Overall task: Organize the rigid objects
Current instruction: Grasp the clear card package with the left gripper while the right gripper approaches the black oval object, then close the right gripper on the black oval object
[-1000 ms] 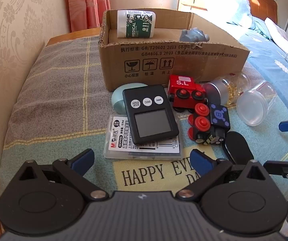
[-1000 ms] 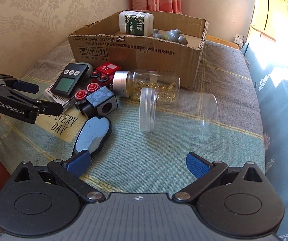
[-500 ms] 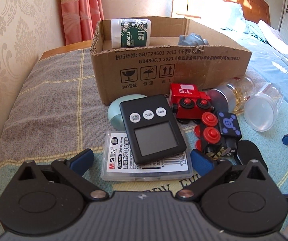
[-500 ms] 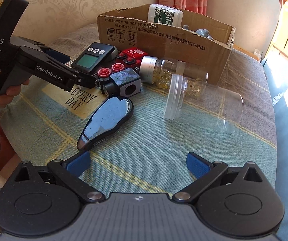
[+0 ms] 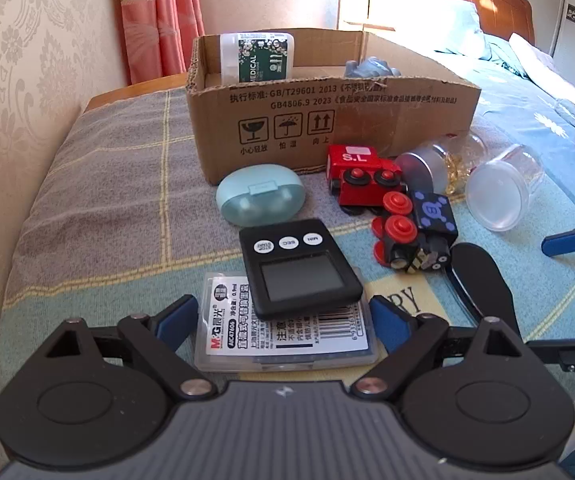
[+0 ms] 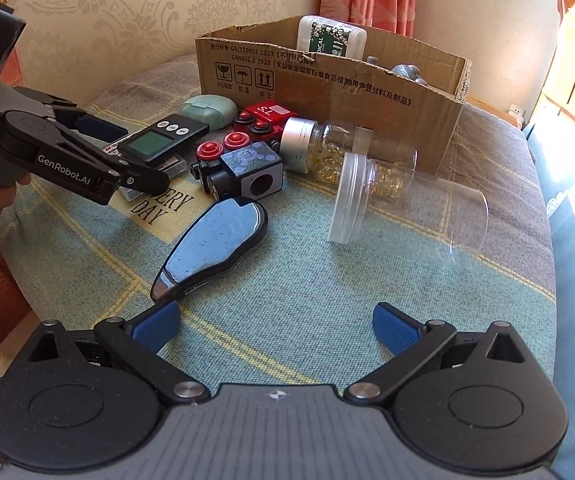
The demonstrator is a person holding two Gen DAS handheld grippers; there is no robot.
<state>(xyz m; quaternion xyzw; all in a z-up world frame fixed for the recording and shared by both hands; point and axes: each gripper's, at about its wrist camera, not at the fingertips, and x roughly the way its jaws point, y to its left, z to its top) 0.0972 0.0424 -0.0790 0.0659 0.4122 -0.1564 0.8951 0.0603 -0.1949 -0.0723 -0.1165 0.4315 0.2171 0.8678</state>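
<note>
On checked blanket (image 6: 327, 320): cardboard box (image 5: 367, 120) w/ green-label bottle (image 5: 259, 58) inside. In front: clear empty jar (image 6: 407, 216) on its side, black timer (image 5: 299, 268) w/ grey LCD + 3 white btns, lying on flat clear case (image 5: 287, 340). L gripper (image 5: 283, 316) fingers spread wide either side of case. R gripper (image 6: 275, 326) spread too, holding nothing.

"S.L" on red toy train (image 5: 361, 172)

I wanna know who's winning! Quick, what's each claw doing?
Left gripper: open, holding nothing, either side of the clear plastic case.
Right gripper: open, empty.
</note>
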